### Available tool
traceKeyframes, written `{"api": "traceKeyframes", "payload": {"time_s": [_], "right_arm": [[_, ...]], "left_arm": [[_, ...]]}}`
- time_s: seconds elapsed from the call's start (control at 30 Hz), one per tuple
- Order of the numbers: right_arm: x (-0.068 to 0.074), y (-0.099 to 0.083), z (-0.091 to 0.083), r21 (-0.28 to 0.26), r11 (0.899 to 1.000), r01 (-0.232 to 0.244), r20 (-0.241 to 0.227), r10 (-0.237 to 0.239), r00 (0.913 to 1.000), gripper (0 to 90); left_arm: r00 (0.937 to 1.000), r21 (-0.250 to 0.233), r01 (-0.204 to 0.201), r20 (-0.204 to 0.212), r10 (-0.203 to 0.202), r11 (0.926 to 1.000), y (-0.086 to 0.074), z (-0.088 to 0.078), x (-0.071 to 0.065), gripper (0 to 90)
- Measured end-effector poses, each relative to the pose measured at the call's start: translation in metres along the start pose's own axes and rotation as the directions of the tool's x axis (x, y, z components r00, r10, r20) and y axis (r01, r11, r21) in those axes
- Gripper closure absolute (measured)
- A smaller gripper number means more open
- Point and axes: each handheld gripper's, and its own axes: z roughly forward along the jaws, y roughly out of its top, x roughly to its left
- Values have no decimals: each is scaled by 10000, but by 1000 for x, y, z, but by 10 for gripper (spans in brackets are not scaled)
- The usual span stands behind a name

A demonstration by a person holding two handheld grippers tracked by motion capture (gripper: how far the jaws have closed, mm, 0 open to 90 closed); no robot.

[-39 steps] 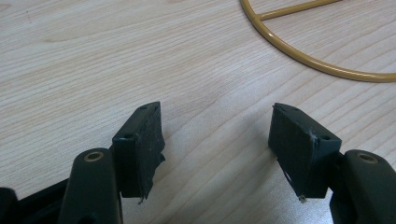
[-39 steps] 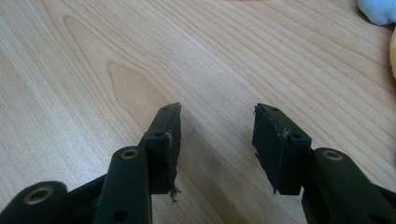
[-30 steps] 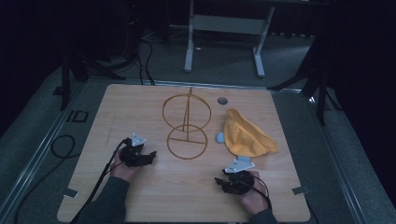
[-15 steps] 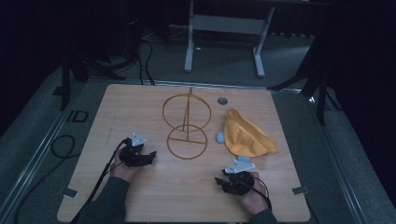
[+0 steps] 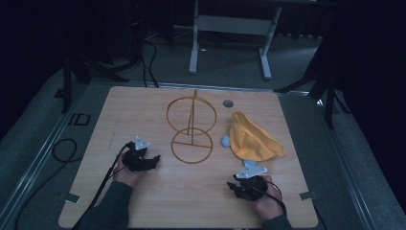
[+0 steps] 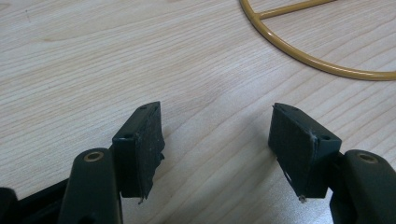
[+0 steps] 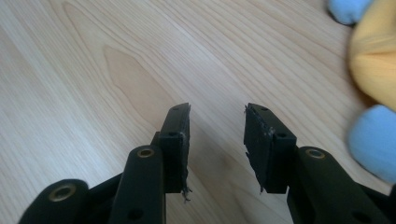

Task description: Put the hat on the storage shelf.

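Note:
A yellow wire stand (image 5: 191,129) sits mid-table, one ring upright and a flat ring as its base (image 6: 322,60). To its right lies an orange-yellow cloth item (image 5: 251,139) with light blue pompoms (image 5: 225,141), seen as well in the right gripper view (image 7: 373,51). My left gripper (image 5: 153,160) rests on the wood left of the base ring. It is open wide (image 6: 217,114), with bare wood between its jaws. My right gripper (image 5: 234,184) lies near the front edge below the cloth item. It is open a little (image 7: 217,112) and holds nothing, and a blue pompom (image 7: 373,142) is close on its right.
A small grey round disc (image 5: 228,103) is set in the wooden table (image 5: 143,115) behind the cloth item. Cables trail off the table's front left. A metal frame stands on the floor beyond the far edge.

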Motion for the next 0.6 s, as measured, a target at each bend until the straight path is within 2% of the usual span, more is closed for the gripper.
{"api": "traceKeyframes", "payload": {"time_s": [0.17,0.27,0.33,0.5,0.6], "right_arm": [[-10,-1,-10,126,9999,92,411,-97,9991,618],[-15,0,-15,57,10000,58,481,-60,9988,640],[-18,1,-20,108,9999,95,721,-102,9973,653],[-29,1,-23,297,9992,275,1064,-306,9939,646],[-36,1,-25,264,9994,242,1143,-270,9931,631]], "left_arm": [[10000,3,-3,1,3,10000,0,0,0,356],[10000,1,-2,1,2,10000,0,0,0,356],[10000,0,-3,-1,3,10000,0,0,0,356],[10000,-2,-2,1,2,10000,0,0,0,356],[10000,-4,-2,1,2,10000,0,0,0,356]]}}
